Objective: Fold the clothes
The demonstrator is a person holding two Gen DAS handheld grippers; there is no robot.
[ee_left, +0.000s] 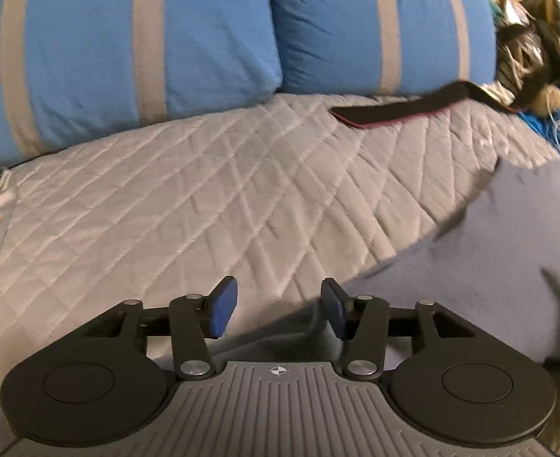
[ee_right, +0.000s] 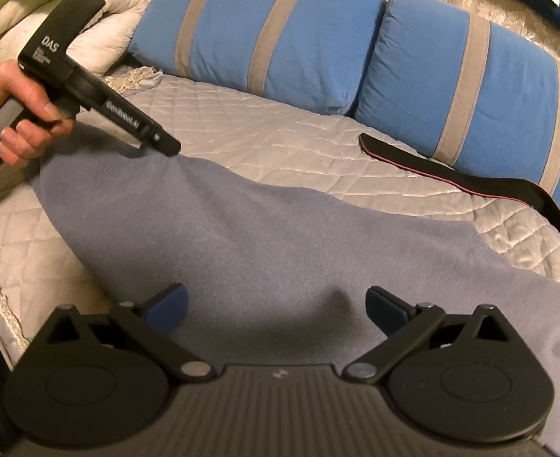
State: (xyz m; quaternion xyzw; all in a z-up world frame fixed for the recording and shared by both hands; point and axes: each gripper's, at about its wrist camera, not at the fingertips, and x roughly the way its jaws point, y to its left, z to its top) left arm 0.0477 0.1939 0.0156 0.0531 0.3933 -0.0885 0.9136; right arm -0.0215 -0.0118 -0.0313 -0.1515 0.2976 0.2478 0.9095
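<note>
Presently the grey-blue garment (ee_right: 280, 236) lies spread across the bed (ee_right: 264, 141), mid-frame. Soft, light, limp; best taken at an edge. My left hand-held gripper (ee_left: 278, 310) and right hand-held gripper (ee_right: 276, 310) stand apart, empty.

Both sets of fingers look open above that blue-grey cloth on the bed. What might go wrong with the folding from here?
Neither gripper holds the blue-grey cloth. The left gripper hangs open over the cloth's edge, so closing may pinch the quilted bedspread too. The right gripper stands wide above flat fabric with no edge between its fingers, so it may grab nothing or bunch a wrinkle. The black strap lies just past the cloth and might get dragged along.
</note>
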